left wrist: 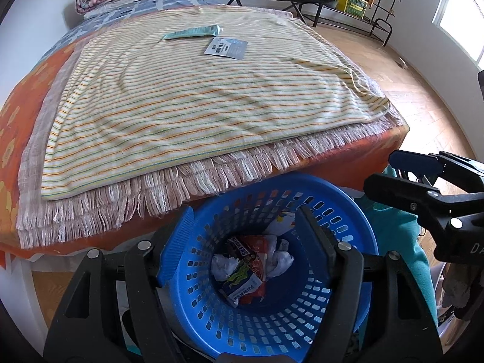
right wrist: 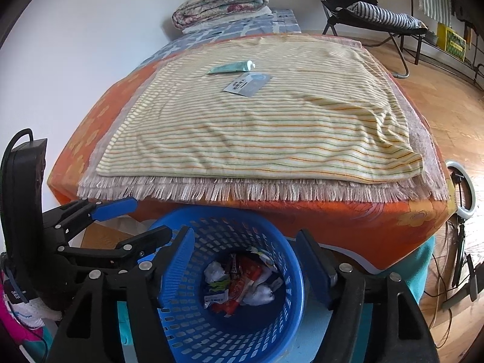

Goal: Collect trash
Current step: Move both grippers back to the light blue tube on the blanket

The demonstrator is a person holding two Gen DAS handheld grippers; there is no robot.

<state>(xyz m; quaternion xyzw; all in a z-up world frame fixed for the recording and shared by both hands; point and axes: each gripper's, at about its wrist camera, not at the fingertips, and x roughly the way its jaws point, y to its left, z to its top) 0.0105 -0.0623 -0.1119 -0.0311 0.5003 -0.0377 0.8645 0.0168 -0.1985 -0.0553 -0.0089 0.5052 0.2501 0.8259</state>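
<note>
A blue perforated basket point(left wrist: 341, 308) point(right wrist: 181, 329) stands on the floor at the foot of the bed. It holds wrappers and crumpled tissues point(left wrist: 248, 266) point(right wrist: 239, 284). A green tube point(left wrist: 193, 32) point(right wrist: 231, 67) and a grey flat packet point(left wrist: 226, 47) point(right wrist: 247, 84) lie on the striped blanket point(left wrist: 196, 106) point(right wrist: 266, 133). My left gripper point(left wrist: 245, 242) point(right wrist: 130, 220) is open and empty above the basket. My right gripper point(right wrist: 245, 260) point(left wrist: 390, 169) is open and empty above the basket, just right of the left one.
The bed has a fringed throw point(right wrist: 211, 190) and an orange cover point(right wrist: 348, 230). Folded quilts point(right wrist: 222, 3) lie at its head. A folding chair point(right wrist: 378, 15) and a rack stand on the wooden floor point(right wrist: 447, 99) to the right. A ring light point(right wrist: 462, 190) is by the bed's corner.
</note>
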